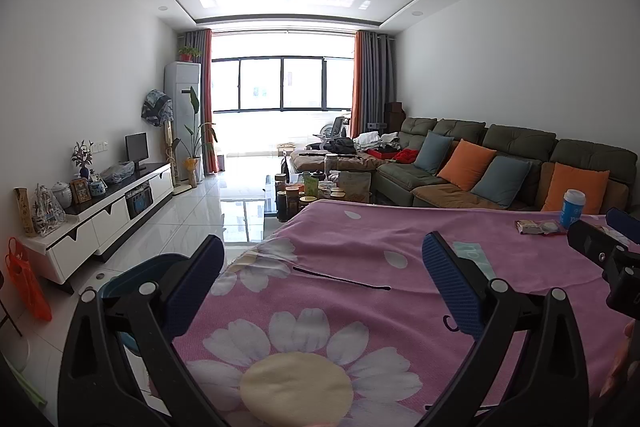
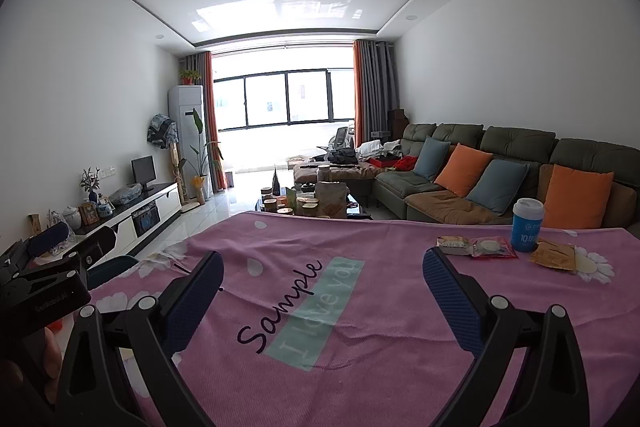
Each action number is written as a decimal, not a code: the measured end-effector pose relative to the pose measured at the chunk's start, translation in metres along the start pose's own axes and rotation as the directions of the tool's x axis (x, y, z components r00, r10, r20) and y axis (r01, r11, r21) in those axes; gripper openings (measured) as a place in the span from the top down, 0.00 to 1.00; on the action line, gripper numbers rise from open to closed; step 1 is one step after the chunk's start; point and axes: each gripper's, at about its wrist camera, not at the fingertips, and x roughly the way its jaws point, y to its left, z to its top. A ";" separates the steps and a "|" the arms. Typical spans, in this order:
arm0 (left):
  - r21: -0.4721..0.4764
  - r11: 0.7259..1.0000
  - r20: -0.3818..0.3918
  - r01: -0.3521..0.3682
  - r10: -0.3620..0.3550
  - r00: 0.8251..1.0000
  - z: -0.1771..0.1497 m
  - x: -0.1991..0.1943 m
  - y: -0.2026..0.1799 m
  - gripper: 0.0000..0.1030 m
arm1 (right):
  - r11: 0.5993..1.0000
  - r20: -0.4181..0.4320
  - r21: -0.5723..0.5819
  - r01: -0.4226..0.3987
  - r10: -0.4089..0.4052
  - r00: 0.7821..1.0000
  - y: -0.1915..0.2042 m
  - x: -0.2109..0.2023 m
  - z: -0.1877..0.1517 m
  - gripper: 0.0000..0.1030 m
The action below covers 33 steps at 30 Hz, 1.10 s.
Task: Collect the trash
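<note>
A pink flowered blanket (image 2: pixel 360 367) covers the tabletop, and the trash sits at its far right by the blue cup (image 2: pixel 527 225): two snack wrappers (image 2: pixel 476 247) just left of the cup, a brown packet (image 2: pixel 554 255) just to its right. Both the left tongs (image 1: pixel 322 267) and right tongs (image 2: pixel 322 275) gape wide and empty, well short of it. I'd worry a careless reach knocks the cup over, or pinches blanket along with a flat wrapper.

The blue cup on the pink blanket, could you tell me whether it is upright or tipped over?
Upright. The blue cup stands on its base on the pink blanket, white lid on top, beside the snack wrappers.
</note>
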 end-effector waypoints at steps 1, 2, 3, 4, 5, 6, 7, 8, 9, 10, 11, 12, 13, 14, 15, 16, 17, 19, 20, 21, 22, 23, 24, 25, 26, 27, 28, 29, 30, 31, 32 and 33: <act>0.000 1.000 0.000 0.000 0.000 1.000 0.000 0.001 0.000 0.05 | 1.000 0.001 0.000 0.000 0.000 1.000 0.000 0.000 0.000 0.06; 0.000 1.000 -0.001 -0.001 0.001 1.000 0.000 0.001 0.000 0.05 | 1.000 0.000 0.001 -0.001 0.001 1.000 0.000 0.000 0.000 0.06; 0.000 1.000 -0.001 -0.002 0.002 1.000 0.000 0.001 0.001 0.05 | 1.000 -0.002 0.001 -0.002 0.002 1.000 0.000 0.001 0.000 0.06; 0.000 1.000 -0.001 -0.002 0.002 1.000 0.000 0.001 0.001 0.05 | 1.000 -0.001 0.001 -0.001 0.001 1.000 0.000 0.000 0.000 0.06; 0.001 1.000 0.000 -0.004 0.004 1.000 0.000 0.001 0.000 0.05 | 1.000 -0.001 0.001 -0.002 0.002 1.000 0.000 0.000 0.001 0.06; 0.001 1.000 0.000 -0.005 0.005 1.000 0.000 0.001 0.001 0.05 | 1.000 -0.002 0.001 -0.002 0.002 1.000 0.000 0.000 0.001 0.06; 0.000 1.000 -0.001 -0.003 0.003 1.000 0.000 0.001 0.001 0.05 | 1.000 -0.003 0.001 -0.001 0.001 1.000 0.000 0.000 0.001 0.06; 0.000 1.000 0.000 -0.004 0.004 1.000 0.000 0.001 0.001 0.05 | 1.000 -0.002 0.002 -0.001 0.001 1.000 0.000 0.000 0.001 0.06; 0.000 1.000 0.000 -0.005 0.005 1.000 -0.001 0.001 0.001 0.05 | 1.000 -0.002 0.002 -0.001 0.001 1.000 0.000 0.000 0.002 0.06; 0.001 1.000 -0.001 -0.004 0.004 1.000 -0.001 0.001 0.001 0.05 | 1.000 -0.003 0.002 -0.001 0.001 1.000 0.000 0.000 0.002 0.06; 0.001 1.000 -0.002 -0.004 0.004 1.000 -0.001 0.001 0.001 0.05 | 1.000 -0.002 0.002 0.000 0.000 1.000 0.000 0.000 0.002 0.06; 0.002 1.000 -0.002 -0.005 0.005 1.000 -0.002 0.001 0.000 0.05 | 1.000 -0.002 0.004 -0.001 0.001 1.000 0.000 0.000 0.002 0.06; 0.002 1.000 -0.001 -0.005 0.005 1.000 -0.001 0.001 0.000 0.05 | 1.000 -0.003 0.004 -0.001 0.001 1.000 0.000 0.000 0.002 0.06; 0.002 1.000 -0.002 -0.004 0.004 1.000 -0.001 0.001 0.000 0.05 | 1.000 -0.003 0.004 -0.001 0.001 1.000 0.000 0.000 0.002 0.06; 0.002 1.000 -0.001 -0.005 0.005 1.000 -0.001 0.001 0.000 0.05 | 1.000 -0.004 0.004 0.001 0.000 1.000 0.000 0.000 0.001 0.06; 0.003 1.000 -0.001 -0.006 0.006 1.000 -0.001 0.001 0.000 0.05 | 1.000 -0.003 0.007 0.000 0.000 1.000 -0.001 0.000 0.002 0.06; 0.001 1.000 -0.001 -0.005 0.005 1.000 -0.001 0.001 0.000 0.05 | 1.000 -0.003 0.005 0.000 0.000 1.000 0.000 0.000 0.002 0.06; 0.002 1.000 -0.003 -0.004 0.004 1.000 -0.001 0.002 0.000 0.05 | 1.000 -0.002 0.003 0.002 -0.002 1.000 0.000 0.000 0.002 0.06; 0.002 1.000 -0.001 -0.006 0.006 1.000 -0.001 0.001 0.000 0.05 | 1.000 0.000 0.004 0.002 -0.002 1.000 0.000 -0.001 0.002 0.06; 0.003 1.000 0.000 -0.006 0.006 1.000 -0.002 0.001 0.000 0.05 | 1.000 0.000 0.003 0.003 -0.003 1.000 0.000 -0.001 0.003 0.06; 0.002 1.000 -0.001 -0.004 0.004 1.000 -0.001 0.001 0.000 0.05 | 1.000 0.001 0.004 0.003 -0.003 1.000 0.001 -0.001 0.003 0.06; 0.002 1.000 -0.001 -0.005 0.005 1.000 -0.001 0.001 0.000 0.05 | 1.000 0.001 0.005 0.002 -0.002 1.000 0.001 -0.001 0.003 0.06; 0.002 1.000 0.000 -0.006 0.006 1.000 -0.001 0.001 0.000 0.05 | 1.000 0.001 0.005 0.002 -0.002 1.000 0.001 -0.001 0.003 0.06; 0.002 1.000 0.000 -0.004 0.004 1.000 -0.001 0.002 0.000 0.05 | 1.000 0.000 0.004 0.003 -0.003 1.000 0.001 -0.001 0.003 0.06; 0.002 1.000 -0.001 -0.004 0.004 1.000 -0.001 0.002 0.000 0.05 | 1.000 0.001 0.005 0.003 -0.003 1.000 0.000 -0.001 0.003 0.06; 0.001 1.000 -0.002 -0.006 0.006 1.000 -0.001 0.001 0.000 0.05 | 1.000 0.001 0.005 0.002 -0.002 1.000 0.000 -0.001 0.003 0.06; 0.002 1.000 -0.001 -0.005 0.005 1.000 -0.001 0.001 0.000 0.05 | 1.000 0.000 0.004 0.002 -0.002 1.000 0.000 -0.001 0.003 0.06; 0.002 1.000 -0.001 -0.006 0.006 1.000 -0.001 0.001 0.000 0.05 | 1.000 0.001 0.004 0.003 -0.003 1.000 0.000 -0.001 0.002 0.06; 0.002 1.000 -0.001 -0.007 0.007 1.000 -0.002 0.002 0.000 0.05 | 1.000 0.002 0.004 0.003 -0.003 1.000 0.001 -0.002 0.003 0.06; 0.001 1.000 -0.002 -0.005 0.005 1.000 -0.001 0.002 0.001 0.05 | 1.000 0.001 0.004 0.003 -0.003 1.000 0.001 -0.001 0.003 0.06; 0.002 1.000 -0.002 -0.005 0.005 1.000 -0.001 0.001 0.001 0.05 | 1.000 0.002 0.004 0.004 -0.004 1.000 0.001 -0.002 0.003 0.06; 0.002 1.000 -0.001 -0.006 0.006 1.000 -0.001 0.001 0.001 0.05 | 1.000 0.003 0.005 0.004 -0.004 1.000 0.001 -0.002 0.003 0.06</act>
